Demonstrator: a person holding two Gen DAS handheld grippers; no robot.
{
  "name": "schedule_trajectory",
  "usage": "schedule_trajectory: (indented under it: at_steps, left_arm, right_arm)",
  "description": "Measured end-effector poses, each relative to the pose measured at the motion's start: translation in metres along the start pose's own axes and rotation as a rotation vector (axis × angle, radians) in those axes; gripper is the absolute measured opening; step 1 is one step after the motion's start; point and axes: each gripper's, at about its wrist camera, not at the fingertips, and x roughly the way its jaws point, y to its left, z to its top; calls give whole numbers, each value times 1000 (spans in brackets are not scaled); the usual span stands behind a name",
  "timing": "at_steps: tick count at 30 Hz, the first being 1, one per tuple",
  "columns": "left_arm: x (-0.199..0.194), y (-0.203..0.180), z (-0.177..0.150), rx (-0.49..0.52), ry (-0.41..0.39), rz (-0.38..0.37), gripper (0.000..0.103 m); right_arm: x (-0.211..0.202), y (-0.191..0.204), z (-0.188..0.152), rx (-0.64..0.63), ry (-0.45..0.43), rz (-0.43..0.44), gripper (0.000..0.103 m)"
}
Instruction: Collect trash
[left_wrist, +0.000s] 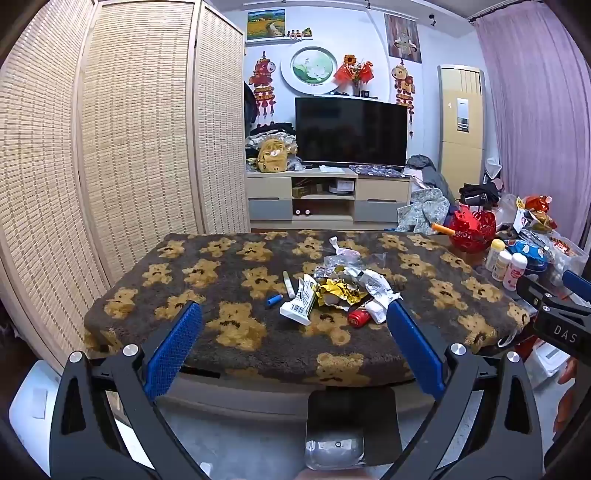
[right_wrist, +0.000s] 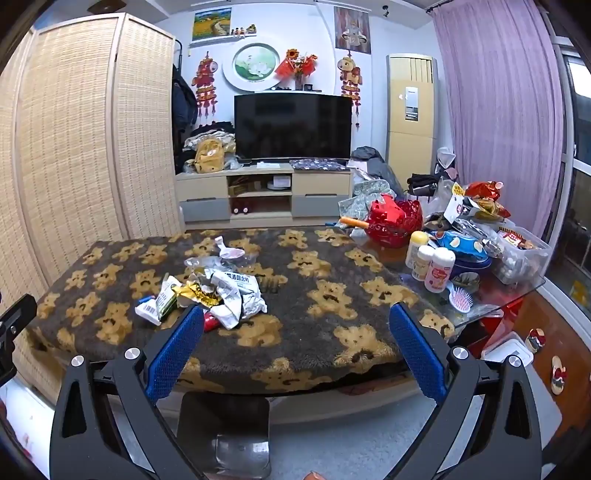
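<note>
A heap of trash (left_wrist: 340, 288) lies in the middle of the bear-print table cover (left_wrist: 236, 325): crumpled white wrappers, gold foil (left_wrist: 338, 293), a white carton (left_wrist: 299, 304), a small red can (left_wrist: 359, 317), a blue cap (left_wrist: 274, 300) and a pale tube (left_wrist: 289, 284). The heap also shows in the right wrist view (right_wrist: 210, 291). A black trash bin stands on the floor below the table's front edge (left_wrist: 351, 424) (right_wrist: 225, 432). My left gripper (left_wrist: 293, 325) is open and empty, short of the heap. My right gripper (right_wrist: 295, 326) is open and empty, right of the heap.
The table's right end holds a red basket (right_wrist: 397, 221), bottles (right_wrist: 437, 269), snack bags, a clear box (right_wrist: 524, 254) and a pink hairbrush (right_wrist: 460, 297). A woven folding screen (left_wrist: 129, 129) stands at the left. A TV (left_wrist: 351, 131) on a cabinet stands behind.
</note>
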Motion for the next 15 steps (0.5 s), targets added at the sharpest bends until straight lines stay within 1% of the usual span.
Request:
schedule_trajectory:
  at_steps: [2, 15]
  left_arm:
    - [-1, 2, 0, -16, -10, 8, 95]
    - [-1, 2, 0, -13, -11, 2, 95]
  right_arm:
    - [1, 1, -1, -6, 7, -1, 100]
    - [2, -1, -2, 5, 6, 11, 100]
